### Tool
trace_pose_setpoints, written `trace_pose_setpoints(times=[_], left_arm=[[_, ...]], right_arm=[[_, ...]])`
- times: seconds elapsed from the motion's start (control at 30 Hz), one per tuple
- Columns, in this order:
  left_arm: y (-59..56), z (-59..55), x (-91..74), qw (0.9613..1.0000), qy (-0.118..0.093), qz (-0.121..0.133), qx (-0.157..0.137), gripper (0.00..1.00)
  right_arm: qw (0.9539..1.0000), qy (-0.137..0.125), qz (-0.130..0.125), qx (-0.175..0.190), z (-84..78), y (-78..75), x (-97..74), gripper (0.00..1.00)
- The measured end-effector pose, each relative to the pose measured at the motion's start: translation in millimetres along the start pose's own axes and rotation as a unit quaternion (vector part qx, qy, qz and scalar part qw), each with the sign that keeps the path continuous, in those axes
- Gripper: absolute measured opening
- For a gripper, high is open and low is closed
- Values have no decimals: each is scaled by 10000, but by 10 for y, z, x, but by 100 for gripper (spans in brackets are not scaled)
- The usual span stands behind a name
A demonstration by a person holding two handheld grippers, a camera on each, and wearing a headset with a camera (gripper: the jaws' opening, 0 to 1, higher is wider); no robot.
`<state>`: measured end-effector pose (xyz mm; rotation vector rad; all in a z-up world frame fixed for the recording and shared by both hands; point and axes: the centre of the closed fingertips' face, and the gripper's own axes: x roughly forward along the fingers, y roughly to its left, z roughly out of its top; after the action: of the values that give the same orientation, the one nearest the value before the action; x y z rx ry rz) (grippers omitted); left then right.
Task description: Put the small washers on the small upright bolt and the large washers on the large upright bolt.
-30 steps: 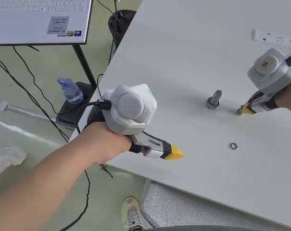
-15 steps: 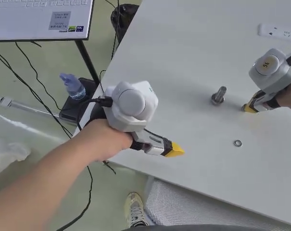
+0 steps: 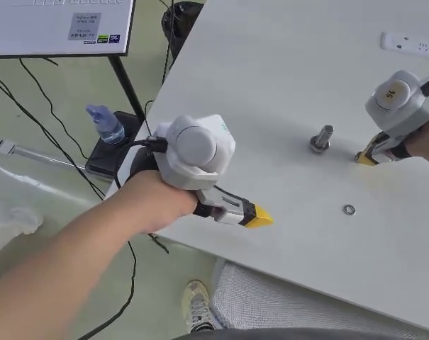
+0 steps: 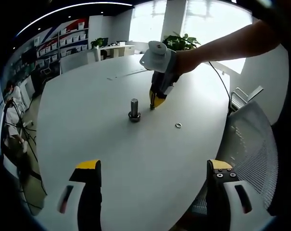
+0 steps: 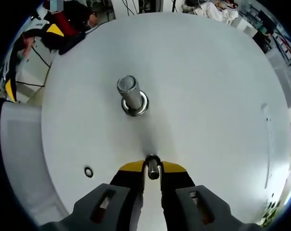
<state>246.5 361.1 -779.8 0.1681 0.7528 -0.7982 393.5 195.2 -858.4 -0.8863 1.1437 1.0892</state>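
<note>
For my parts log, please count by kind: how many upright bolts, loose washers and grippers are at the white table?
Upright bolts: 2 (large bolt, small bolt)
Washers lying loose: 1 (washer)
Grippers: 2 (left gripper, right gripper)
Total: 5

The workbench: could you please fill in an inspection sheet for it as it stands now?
Surface: white table, no spills seen.
Job's things: large bolt upright; small bolt upright beside it; one washer lying loose, apart from both bolts.
Clutter: power strip at the far edge.
Grippers: left tongs open, empty, over the near edge; right tongs with tips either side of the small bolt, grip cannot be told.
Cables: black cables across the floor.
Surroundings: laptop, spray bottle and chair off the table.
</note>
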Motion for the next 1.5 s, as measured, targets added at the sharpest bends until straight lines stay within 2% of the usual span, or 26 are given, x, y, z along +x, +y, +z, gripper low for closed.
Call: trace_pose_setpoints(times=[0.7,0.83,1.03,1.37,1.43,1.5], left_arm=[[-2,-25,-35,10000,7,22,-5,90],[-15,-38,-38,10000,-1,27,-12,90],[-23,-74,-44,10000,24,23,-15,90],[2,-33,-68,10000,-27,55,31,90],[22,-10,-73,9999,-64,118,32,92],[40,15,-73,9998,-123,167,32,94]], right_arm=[[10000,44,-10,-55,13,-20,35,14],[9999,-4,-26,-99,43,-13,42,21],[10000,18,-3,-74,53,3,22,23],[10000,35,70,-52,44,38,-34,26],[9998,-1,215,18,56,76,-61,26],[9998,-13,171,-28,68,66,-94,26]])
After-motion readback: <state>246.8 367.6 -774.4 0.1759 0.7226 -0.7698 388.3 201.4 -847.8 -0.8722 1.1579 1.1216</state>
